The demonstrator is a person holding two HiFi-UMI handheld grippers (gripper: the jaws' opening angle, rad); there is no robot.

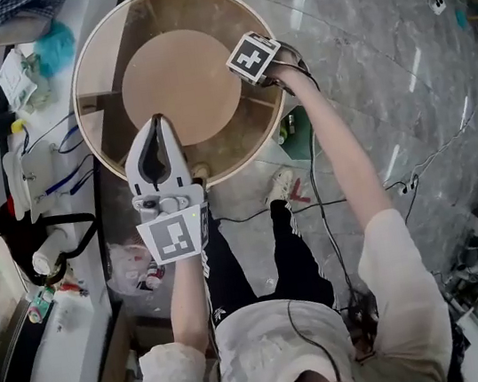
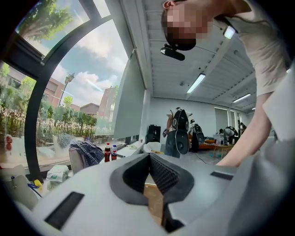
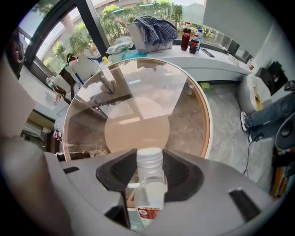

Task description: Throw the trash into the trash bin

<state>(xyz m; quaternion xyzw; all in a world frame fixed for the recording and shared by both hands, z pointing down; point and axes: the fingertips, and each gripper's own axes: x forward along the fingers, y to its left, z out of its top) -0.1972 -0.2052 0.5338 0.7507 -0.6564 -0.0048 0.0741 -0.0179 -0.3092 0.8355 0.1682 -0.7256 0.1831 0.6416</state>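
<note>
We pinch the plastic bottle
Our right gripper clamps its cap, jaws half apart. Our left gripper is closed on nothing. So narrow a hold may let it slip.

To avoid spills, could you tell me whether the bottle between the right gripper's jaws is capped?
Capped: in the right gripper view, a white cap sits on the neck of the clear bottle.

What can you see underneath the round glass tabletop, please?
Through the glass tabletop a round tan disc and dark wooden struts show. The left gripper covers part of the near edge, so what lies beneath there cannot be seen.
</note>
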